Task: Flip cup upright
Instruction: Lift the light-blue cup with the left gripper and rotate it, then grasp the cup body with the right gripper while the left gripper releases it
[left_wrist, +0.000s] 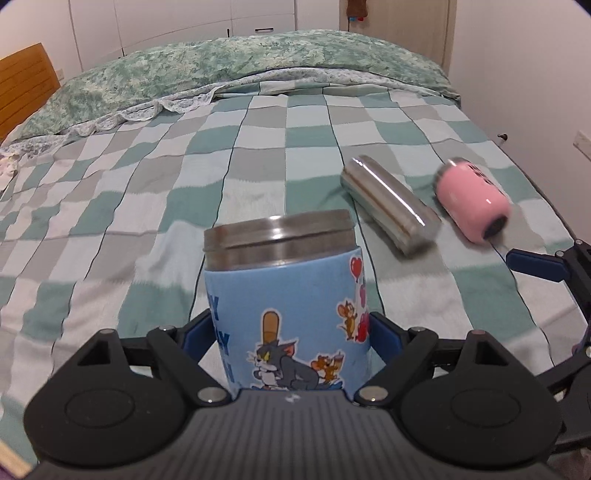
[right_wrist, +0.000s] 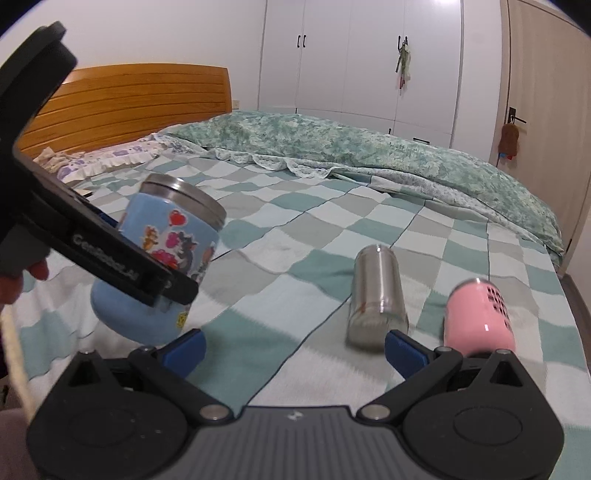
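My left gripper (left_wrist: 291, 332) is shut on a blue cartoon-print cup (left_wrist: 295, 321) with a steel rim, holding it nearly upright, steel rim up; in the right wrist view the cup (right_wrist: 166, 251) leans right with its base on or just above the bed. A steel cup (left_wrist: 391, 205) and a pink cup (left_wrist: 472, 199) lie on their sides on the checkered bedspread (left_wrist: 129, 206). My right gripper (right_wrist: 295, 345) is open and empty, just in front of the steel cup (right_wrist: 376, 291) and pink cup (right_wrist: 478, 314).
A rumpled green quilt (right_wrist: 332, 147) lies across the far side of the bed. A wooden headboard (right_wrist: 129, 99) stands at the left, white wardrobes (right_wrist: 362, 55) behind. The bed's right edge (right_wrist: 569, 295) is near the pink cup.
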